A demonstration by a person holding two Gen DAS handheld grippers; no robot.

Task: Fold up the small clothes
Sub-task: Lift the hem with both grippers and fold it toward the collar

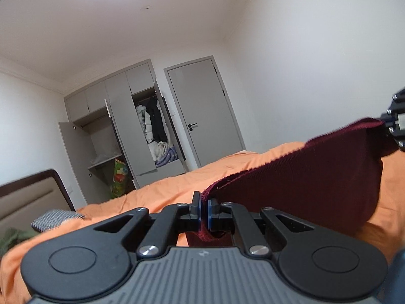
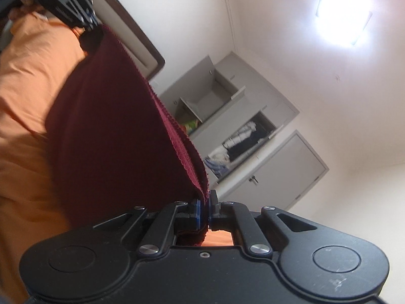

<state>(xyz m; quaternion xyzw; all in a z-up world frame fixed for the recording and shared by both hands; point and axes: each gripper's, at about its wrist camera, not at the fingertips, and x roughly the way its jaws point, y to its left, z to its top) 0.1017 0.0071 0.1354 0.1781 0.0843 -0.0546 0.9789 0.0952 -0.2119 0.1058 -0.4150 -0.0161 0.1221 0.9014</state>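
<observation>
A dark red knitted garment hangs stretched between both grippers above an orange bed sheet. My left gripper is shut on one corner of its ribbed edge. My right gripper pinches the other corner at the far right of the left wrist view. In the right wrist view the right gripper is shut on the garment, and the left gripper holds the far end at the top left. The cloth sags between them and hides the bed beneath it.
The orange sheet covers the bed. A brown-edged headboard stands at the left, with a patterned cushion beside it. A grey wardrobe with open doors and a closed grey door line the far wall.
</observation>
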